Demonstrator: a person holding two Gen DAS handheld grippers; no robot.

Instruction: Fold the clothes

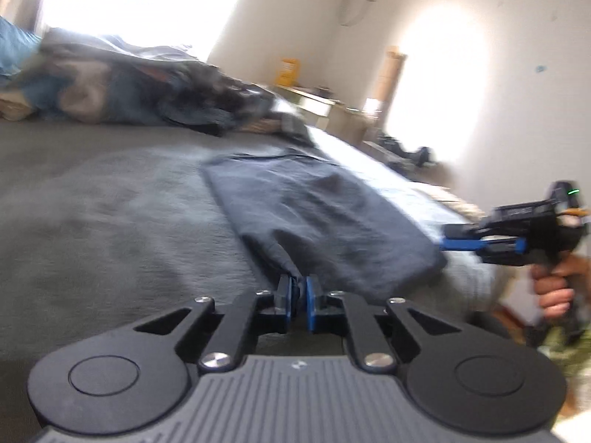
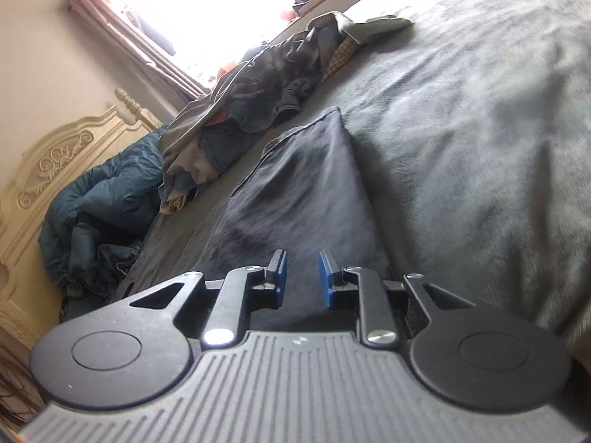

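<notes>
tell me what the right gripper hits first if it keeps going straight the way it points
Most likely the dark folded garment lying on the grey bedspread: the open right gripper points straight along it. How high the fingers sit above the cloth is unclear.

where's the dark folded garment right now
The garment lies flat on the grey bed, in front of the clothes pile. In the left wrist view the left claw pinches its near edge.

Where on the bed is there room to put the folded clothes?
The grey blanket is bare between the dark garment and the clothes heap, and again beyond the garment's other side. The heap and the teal quilt crowd the headboard end.
</notes>
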